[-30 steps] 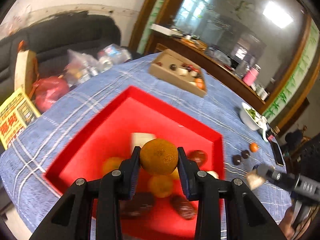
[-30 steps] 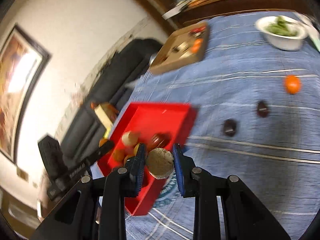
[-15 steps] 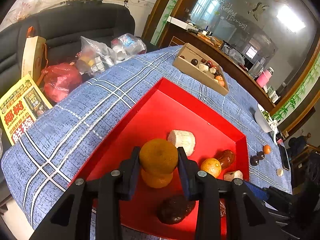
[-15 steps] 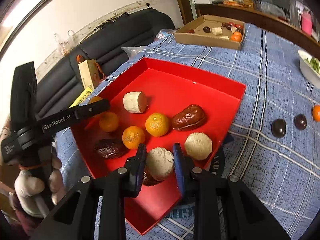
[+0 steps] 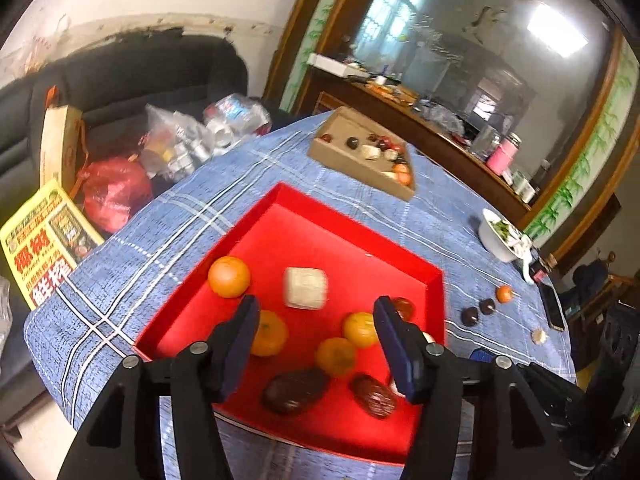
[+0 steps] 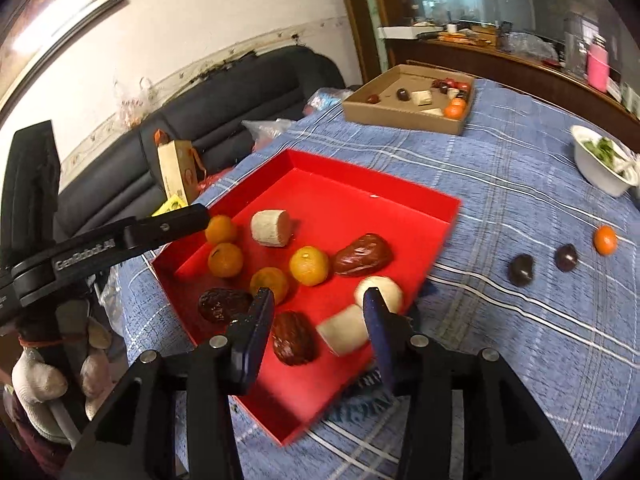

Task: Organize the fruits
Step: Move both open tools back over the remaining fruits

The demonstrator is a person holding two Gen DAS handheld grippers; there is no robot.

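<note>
Here both grippers' jaws are opening, gripping nothing, above the fruit-filled red tray [image 5: 352,222].

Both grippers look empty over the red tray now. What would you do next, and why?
Probably swing the right gripper, jaws opening and holding nothing, toward the dark fruit on the blue cloth. It lies outside the red tray, nearest the tray on that side.

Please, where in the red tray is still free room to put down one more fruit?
The far half of the red tray is bare, from the pale cylinder back to the far wall. The near half is crowded: oranges, dates and pale pieces lie close together there.
</note>
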